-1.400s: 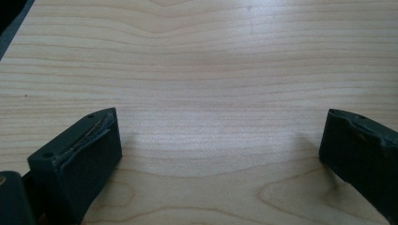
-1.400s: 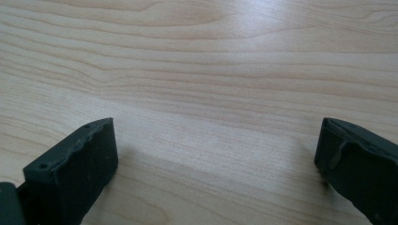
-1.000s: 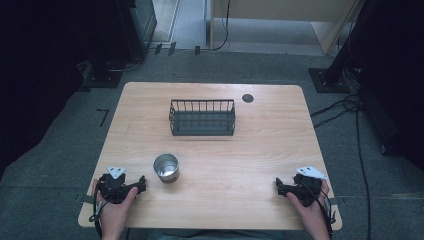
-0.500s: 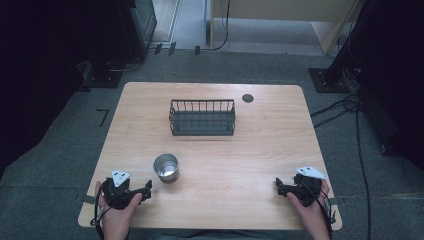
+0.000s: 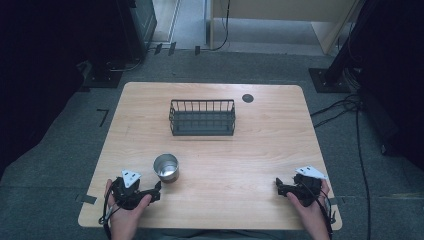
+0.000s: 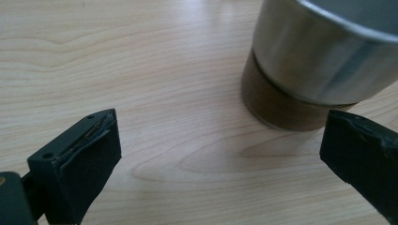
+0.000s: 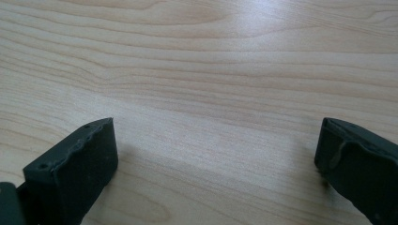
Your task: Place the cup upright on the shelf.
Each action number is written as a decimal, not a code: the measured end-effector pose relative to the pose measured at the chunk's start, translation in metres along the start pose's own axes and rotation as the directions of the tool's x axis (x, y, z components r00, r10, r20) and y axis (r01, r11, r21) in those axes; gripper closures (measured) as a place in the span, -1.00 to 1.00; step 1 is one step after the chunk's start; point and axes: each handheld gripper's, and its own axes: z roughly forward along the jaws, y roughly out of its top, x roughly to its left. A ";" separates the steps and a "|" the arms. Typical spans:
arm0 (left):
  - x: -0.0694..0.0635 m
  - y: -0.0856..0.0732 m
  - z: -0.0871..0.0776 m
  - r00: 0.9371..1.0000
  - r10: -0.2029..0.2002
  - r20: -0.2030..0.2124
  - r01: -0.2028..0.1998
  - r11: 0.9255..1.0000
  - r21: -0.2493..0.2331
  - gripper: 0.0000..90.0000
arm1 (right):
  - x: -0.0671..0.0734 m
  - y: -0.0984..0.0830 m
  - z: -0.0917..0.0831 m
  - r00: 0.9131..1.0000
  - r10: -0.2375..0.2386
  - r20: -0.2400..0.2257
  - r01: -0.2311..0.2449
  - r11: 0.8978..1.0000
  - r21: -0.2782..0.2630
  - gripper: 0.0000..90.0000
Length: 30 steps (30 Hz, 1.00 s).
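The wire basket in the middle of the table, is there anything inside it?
From the high view the wire basket looks empty: its dark floor shows through the open top. The strip just behind its near wall is screened by the bars, so something small there could go unseen.

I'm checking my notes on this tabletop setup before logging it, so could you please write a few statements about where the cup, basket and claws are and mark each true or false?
1. The metal cup stands upright on the table. True.
2. The cup sits inside the wire basket. False: it stands on the bare wood, nearer the person than the basket.
3. The left claw is open, with the cup just ahead of its jaws. True.
4. The right claw is shut on the cup. False: its jaws are apart over bare wood, far from the cup.
5. The basket is empty. True, as far as the high view shows.
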 end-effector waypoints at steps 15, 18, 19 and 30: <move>-0.020 0.017 0.004 0.998 0.059 0.026 -0.059 0.998 -0.002 -1.00 | 0.000 0.000 0.000 1.000 0.000 0.000 0.000 1.000 0.000 -1.00; -0.024 0.020 0.005 0.997 0.066 0.031 -0.065 0.998 -0.003 -1.00 | 0.000 0.000 0.000 1.000 0.000 0.000 0.000 1.000 0.000 -1.00; -0.025 0.021 0.006 0.997 0.068 0.032 -0.068 0.998 -0.003 -1.00 | 0.000 0.000 0.000 1.000 0.000 0.000 0.000 1.000 0.000 -1.00; -0.038 0.033 0.018 0.995 0.070 0.064 -0.070 0.998 0.000 -1.00 | 0.000 0.000 0.000 1.000 0.001 0.000 -0.001 1.000 0.001 -1.00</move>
